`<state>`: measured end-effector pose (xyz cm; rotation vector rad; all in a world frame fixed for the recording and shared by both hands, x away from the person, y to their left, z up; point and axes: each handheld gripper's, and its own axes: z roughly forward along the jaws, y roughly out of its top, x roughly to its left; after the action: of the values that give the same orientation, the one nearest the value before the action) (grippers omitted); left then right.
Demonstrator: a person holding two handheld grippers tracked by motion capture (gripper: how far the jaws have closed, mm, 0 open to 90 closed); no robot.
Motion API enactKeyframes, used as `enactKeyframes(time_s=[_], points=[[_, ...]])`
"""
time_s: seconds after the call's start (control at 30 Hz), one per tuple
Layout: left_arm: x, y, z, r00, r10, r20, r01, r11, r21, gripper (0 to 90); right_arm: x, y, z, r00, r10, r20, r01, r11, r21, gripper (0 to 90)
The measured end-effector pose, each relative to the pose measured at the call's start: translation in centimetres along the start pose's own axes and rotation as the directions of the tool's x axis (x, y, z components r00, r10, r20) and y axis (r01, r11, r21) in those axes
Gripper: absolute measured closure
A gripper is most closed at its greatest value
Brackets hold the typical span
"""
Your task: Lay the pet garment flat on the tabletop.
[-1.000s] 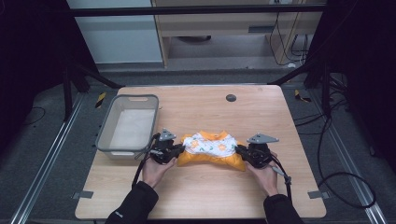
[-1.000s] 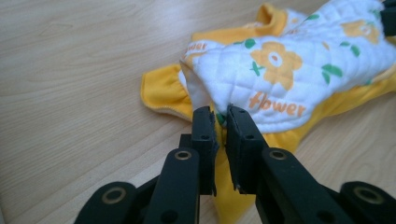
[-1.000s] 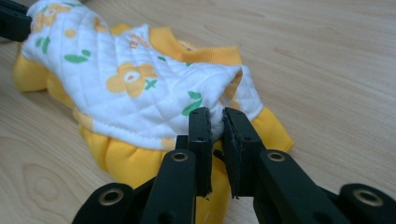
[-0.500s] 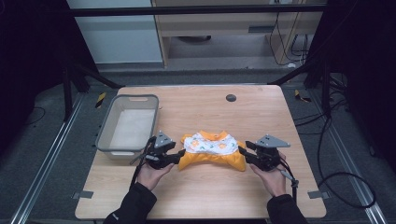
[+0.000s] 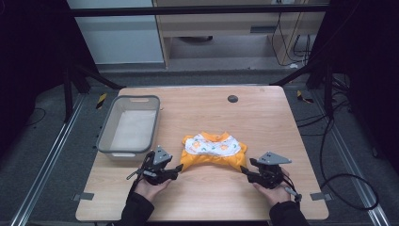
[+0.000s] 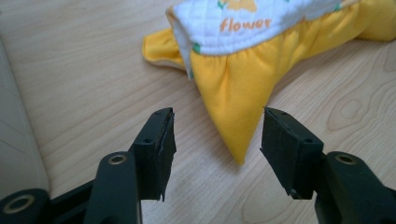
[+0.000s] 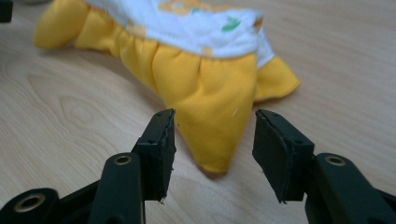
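Even light on the table (image 5: 282, 122), and the room at twelve o'clock is dim, nearly black at nine and three. Soft shadows. Both gripper views go blurry toward twelve o'clock.

A grey plastic bin (image 5: 129, 126) sits on the wooden table (image 5: 263, 113), at its left side. A small dark round disc (image 5: 232, 98) lies near the table's far edge.

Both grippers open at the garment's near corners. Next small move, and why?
Probably close both at once. The left gripper and right gripper each stand open with a yellow corner of the garment lying between the jaws, ungripped, flat on the table. A short push forward first may seat the tips deeper.
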<state>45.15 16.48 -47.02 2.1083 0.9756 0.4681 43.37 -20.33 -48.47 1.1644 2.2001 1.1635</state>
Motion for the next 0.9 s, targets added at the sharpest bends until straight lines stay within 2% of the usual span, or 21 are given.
enactKeyframes(time_s=[0.1, 0.27, 0.37, 0.47, 0.53, 0.57, 0.67, 0.77, 0.8, 0.83, 0.9], points=[[-0.2, -0.3, 0.9, 0.9999, 0.009, 0.010, -0.010, 0.9996, 0.025, 46.1, 0.2, -0.2, 1.0, 1.0000, 0.006, -0.001, -0.005, 1.000, 0.026, 48.0], [-0.5, -0.4, 1.8, 0.9998, 0.009, 0.017, -0.010, 0.9986, 0.052, 50.1, -0.1, -0.1, 1.5, 0.9999, 0.015, -0.008, -0.014, 0.999, 0.045, 51.1], [-0.6, -0.3, 2.3, 0.9996, -0.002, 0.027, 0.000, 0.9964, 0.085, 61.6, -0.3, -0.2, 1.8, 0.9998, 0.018, -0.012, -0.017, 0.998, 0.069, 56.3], [-0.7, -0.1, 2.7, 0.9991, -0.009, 0.042, 0.005, 0.9948, 0.102, 78.0, -0.4, -0.1, 2.1, 0.9997, 0.018, -0.014, -0.016, 0.995, 0.101, 73.2], [-0.8, 0.1, 2.7, 0.9988, -0.004, 0.050, -0.001, 0.9953, 0.097, 83.4, -0.4, 0.1, 2.0, 0.9997, 0.022, -0.012, -0.021, 0.995, 0.098, 84.2], [-0.9, 0.2, 2.6, 0.9985, -0.006, 0.054, 0.001, 0.9959, 0.091, 84.3, -0.4, 0.2, 1.8, 0.9996, 0.025, -0.016, -0.024, 0.996, 0.086, 85.8], [-1.0, 0.5, 2.0, 0.9978, -0.008, 0.066, 0.004, 0.9974, 0.071, 85.2, -0.4, 0.6, 1.2, 0.9995, 0.028, -0.016, -0.027, 0.997, 0.068, 86.7], [-1.0, 0.9, 0.9, 0.9955, -0.006, 0.095, 0.002, 0.9991, 0.042, 85.4, -0.5, 1.1, 0.0, 0.9984, 0.041, -0.039, -0.040, 0.999, 0.023, 86.8], [-1.1, 1.1, 0.4, 0.9944, -0.008, 0.106, 0.005, 0.9995, 0.031, 85.3, -0.4, 1.3, -0.4, 0.9981, 0.045, -0.042, -0.045, 0.999, 0.016, 86.8], [-1.1, 1.3, -0.6, 0.9897, -0.016, 0.142, 0.015, 0.9999, 0.009, 85.4, -0.3, 1.6, -1.3, 0.9973, 0.045, -0.058, -0.045, 0.999, -0.003, 86.8], [-1.2, 1.4, -1.2, 0.9890, -0.007, 0.148, 0.008, 0.9999, -0.006, 85.4, -0.3, 1.7, -1.8, 0.9973, 0.034, -0.065, -0.035, 0.999, -0.017, 86.8]])
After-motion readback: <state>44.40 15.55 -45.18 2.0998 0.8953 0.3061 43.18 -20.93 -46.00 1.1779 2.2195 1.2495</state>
